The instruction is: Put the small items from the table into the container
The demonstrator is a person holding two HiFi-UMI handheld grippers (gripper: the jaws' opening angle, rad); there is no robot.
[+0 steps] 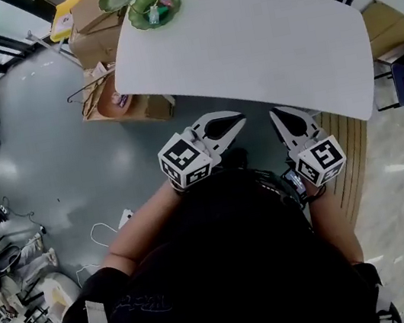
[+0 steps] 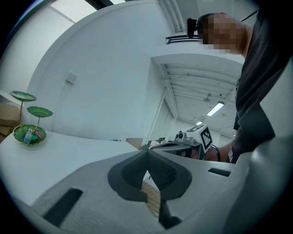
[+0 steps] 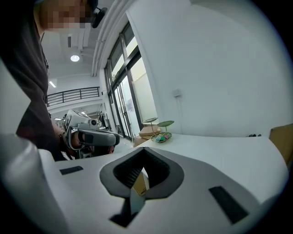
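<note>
Both the left tool [image 2: 146,150] and right tool [image 3: 145,151] are pinched together on nothing near me; small items [image 1: 156,13] sit in the green tiered dish [image 1: 137,20] at the far corner of the surface [image 1: 243,41], and I judge them light, rigid, best nipped mid-body.
</note>
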